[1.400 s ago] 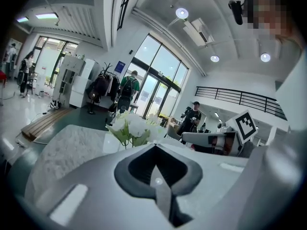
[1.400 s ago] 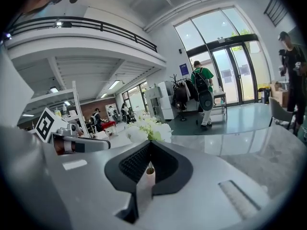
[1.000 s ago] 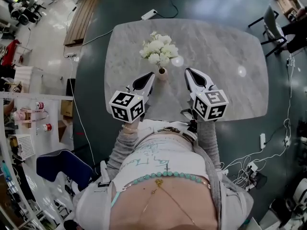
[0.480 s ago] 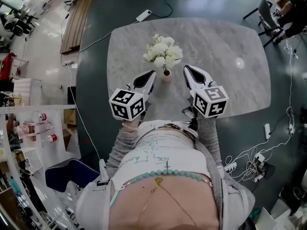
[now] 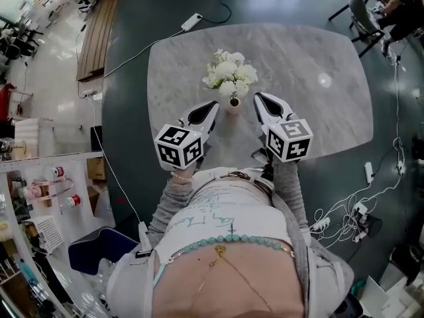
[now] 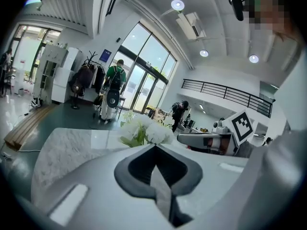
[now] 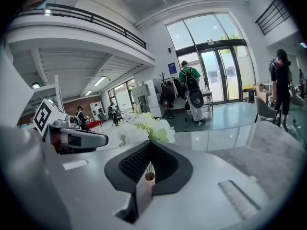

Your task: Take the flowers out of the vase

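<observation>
Right tongs edged nearer the vase, left tongs opposite.

Left gripper and right gripper held forward side by side, apart, both jaws closed

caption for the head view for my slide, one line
Left gripper and right gripper, both shut, flank a small vase on the marble table, white flowers still in it.
</observation>
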